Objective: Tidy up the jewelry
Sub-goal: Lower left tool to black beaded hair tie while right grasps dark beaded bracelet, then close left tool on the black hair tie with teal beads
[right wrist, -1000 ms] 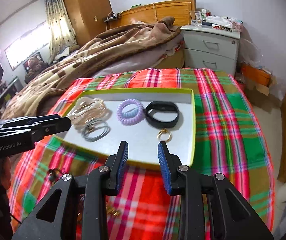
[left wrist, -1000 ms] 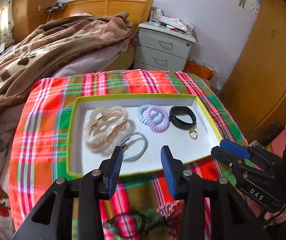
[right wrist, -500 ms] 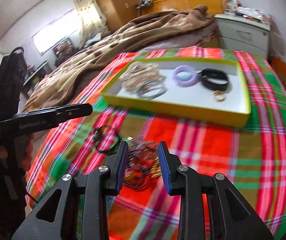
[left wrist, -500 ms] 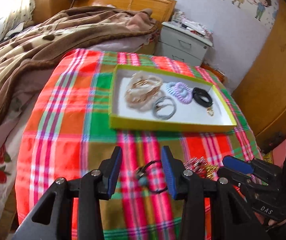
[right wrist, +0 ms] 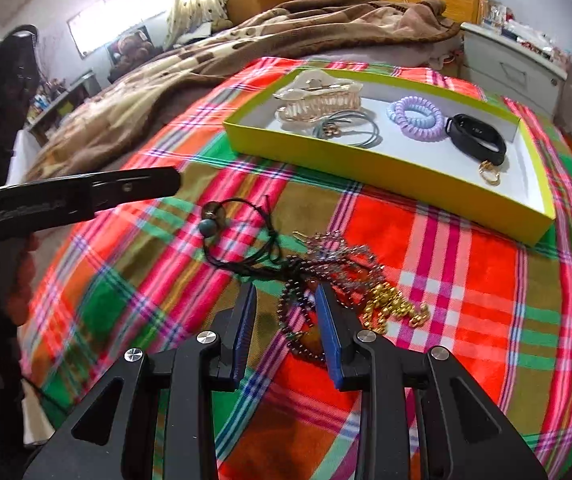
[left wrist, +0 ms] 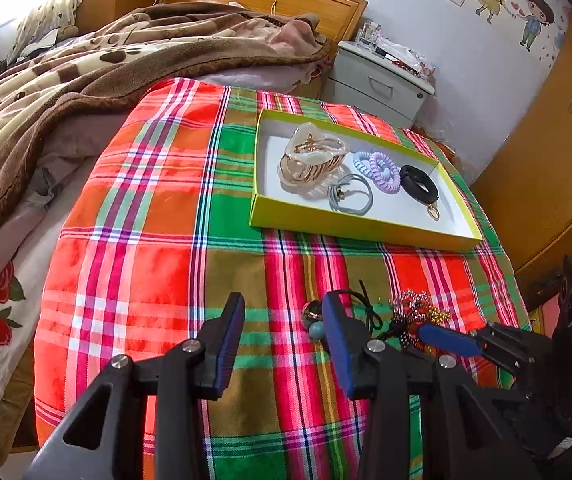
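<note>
hovering open – right gripper [right wrist: 286, 304] over bead chains [right wrist: 338, 276] – empty

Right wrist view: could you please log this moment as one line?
right gripper: jaws open over bead necklaces | left gripper: open, empty | tray: partly filled

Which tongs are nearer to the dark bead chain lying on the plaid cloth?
Right. The right tongs hang open just over the dark bead chain, which shows between their tips. The left tongs are off to its left, beside the black cord.
</note>
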{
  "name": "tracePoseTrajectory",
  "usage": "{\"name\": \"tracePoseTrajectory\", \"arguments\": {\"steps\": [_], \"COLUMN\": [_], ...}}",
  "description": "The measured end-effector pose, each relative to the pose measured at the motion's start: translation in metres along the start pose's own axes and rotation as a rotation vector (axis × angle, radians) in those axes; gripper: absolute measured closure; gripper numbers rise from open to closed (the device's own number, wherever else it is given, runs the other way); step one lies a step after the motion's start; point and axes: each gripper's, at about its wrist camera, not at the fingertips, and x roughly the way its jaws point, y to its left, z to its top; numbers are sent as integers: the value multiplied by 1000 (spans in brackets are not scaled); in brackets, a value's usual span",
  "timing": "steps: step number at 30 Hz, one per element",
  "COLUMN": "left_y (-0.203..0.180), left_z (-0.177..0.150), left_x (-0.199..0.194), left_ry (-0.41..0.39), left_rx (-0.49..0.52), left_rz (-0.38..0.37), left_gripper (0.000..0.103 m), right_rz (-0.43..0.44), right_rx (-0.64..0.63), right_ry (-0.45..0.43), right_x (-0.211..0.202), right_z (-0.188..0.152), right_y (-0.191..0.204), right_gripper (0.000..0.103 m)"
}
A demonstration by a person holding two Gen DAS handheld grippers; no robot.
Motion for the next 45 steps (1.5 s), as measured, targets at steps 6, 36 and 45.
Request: {"name": "tracePoseTrajectory", "arguments": {"steps": [6, 36, 45], "left_y": [3, 10, -8], "left_z": [-2, -5, -9], "left_x": [2, 2, 8], "left_ry": [6, 27, 62], "left_rx": [-8, -25, 19], "left_rz": [-7, -18, -35], "left_gripper": [61, 61, 61], "right_rz": [-73, -72, -50], "right_rx": [-61, -14, 25], "right_ry": [15, -78, -175], "right_x": [9, -19, -52], "right_z": [6, 0, 4], "right_y": [9, 1, -10], "right_gripper": [71, 97, 97]}}
